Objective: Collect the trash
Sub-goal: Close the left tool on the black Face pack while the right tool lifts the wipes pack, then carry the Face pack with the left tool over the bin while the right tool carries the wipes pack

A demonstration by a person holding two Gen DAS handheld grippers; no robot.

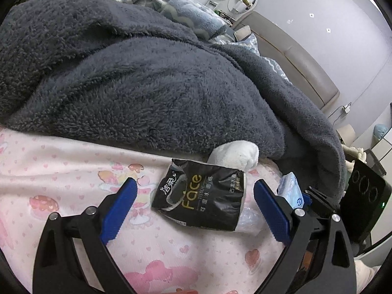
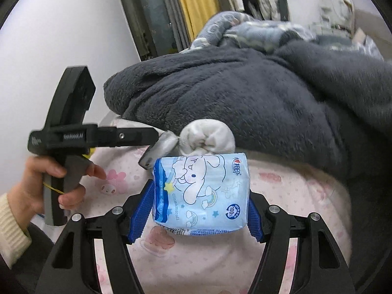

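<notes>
Left wrist view shows my left gripper (image 1: 193, 205) with jaws wide apart, one blue pad on each side of a black tissue pack (image 1: 199, 197) that lies crumpled on the pink sheet (image 1: 61, 171). The pads do not touch the pack. Just behind the pack a white sock (image 1: 235, 155) lies rolled up, at the edge of the dark grey blanket (image 1: 147, 85) that covers most of the bed. At the right edge of this view I see a part of the blue pack (image 1: 290, 191), close beside my right pad. Right wrist view shows my right gripper (image 2: 201, 210) closed on this blue pack (image 2: 203, 193), which has a cartoon dog printed on it; both blue pads press its sides and it is held above the sheet (image 2: 294, 196). The sock (image 2: 208, 139) is just behind it. On the left, a hand (image 2: 49, 183) holds the handle of my left gripper (image 2: 156, 147), whose tip is near the sock.
</notes>
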